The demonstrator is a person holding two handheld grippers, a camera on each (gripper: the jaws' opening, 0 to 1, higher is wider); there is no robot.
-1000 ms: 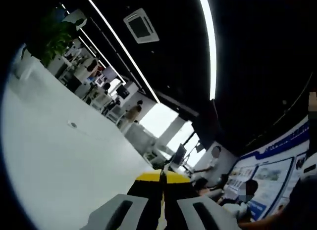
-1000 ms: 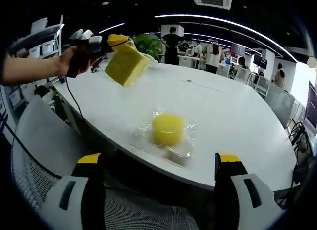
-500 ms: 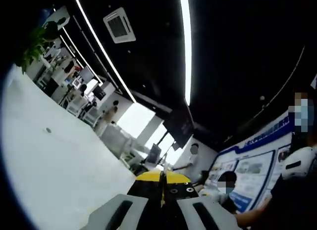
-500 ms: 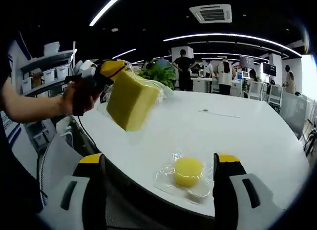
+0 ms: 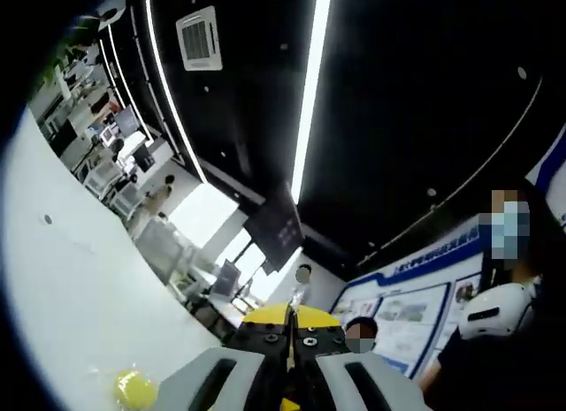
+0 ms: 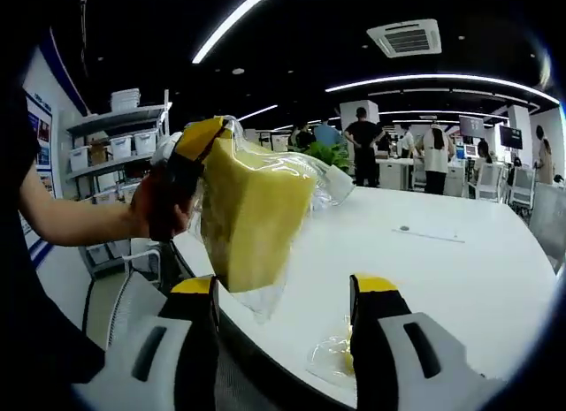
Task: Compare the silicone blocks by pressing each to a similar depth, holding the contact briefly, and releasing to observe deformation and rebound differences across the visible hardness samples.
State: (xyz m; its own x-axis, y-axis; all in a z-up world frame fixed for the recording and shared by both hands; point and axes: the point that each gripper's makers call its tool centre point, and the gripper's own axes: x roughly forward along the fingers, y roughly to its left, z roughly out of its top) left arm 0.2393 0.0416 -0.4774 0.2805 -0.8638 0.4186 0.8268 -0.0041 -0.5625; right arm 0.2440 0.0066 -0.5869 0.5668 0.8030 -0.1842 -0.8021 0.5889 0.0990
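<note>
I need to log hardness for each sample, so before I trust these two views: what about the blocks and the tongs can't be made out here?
- Round yellow sample: right gripper view, mostly hidden behind the right tongs; left gripper view, tiny at the lower edge.
- Wrapped yellow block: glare on its clear wrap hides any label or dent.
- Left tongs: their tips' hold is masked by the wrap.
- Table: its near part is cut off by the view's edge.

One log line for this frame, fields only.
left gripper: shut on wrapped yellow block, airborne | right gripper: open | round yellow sample: on table
</note>
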